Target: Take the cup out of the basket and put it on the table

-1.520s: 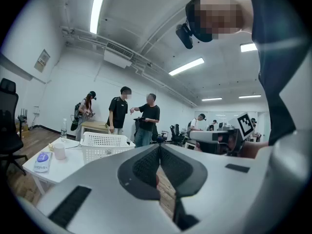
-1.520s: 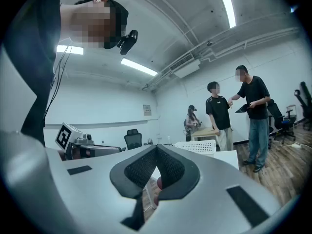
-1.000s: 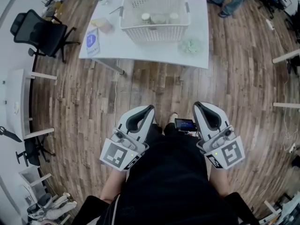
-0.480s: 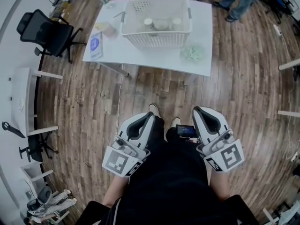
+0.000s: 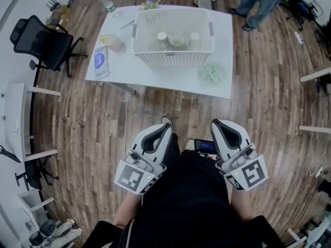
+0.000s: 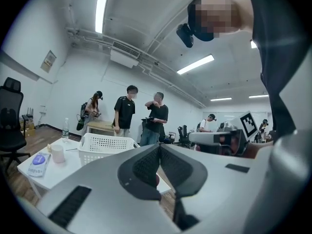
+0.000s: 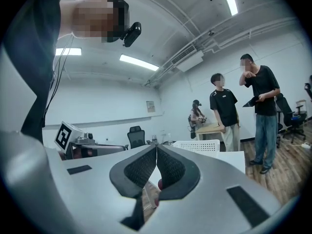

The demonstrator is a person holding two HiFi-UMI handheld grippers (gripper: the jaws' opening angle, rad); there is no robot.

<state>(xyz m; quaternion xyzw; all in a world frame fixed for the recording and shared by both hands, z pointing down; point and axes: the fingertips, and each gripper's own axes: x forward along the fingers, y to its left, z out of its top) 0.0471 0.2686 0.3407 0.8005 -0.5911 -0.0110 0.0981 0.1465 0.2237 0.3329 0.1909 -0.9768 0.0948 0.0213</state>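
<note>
L tongs [image 5: 165, 126] & R tongs [image 5: 216, 123] are hanging w/ jaws together, nothing btwn. 3 cups [image 5: 177, 39] are sitting in 1 basket [image 5: 170, 57] on 1 table [image 5: 155, 75], well ahead of both tongs.

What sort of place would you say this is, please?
Likely an office or lab workroom: a black office chair, ceiling strip lights, and a white table with a basket on wood flooring.

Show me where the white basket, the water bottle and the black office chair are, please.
white basket [image 5: 173, 59], head view, on its front wall.
water bottle [image 5: 108, 5], head view, on its body.
black office chair [image 5: 50, 44], head view, on its seat.
</note>
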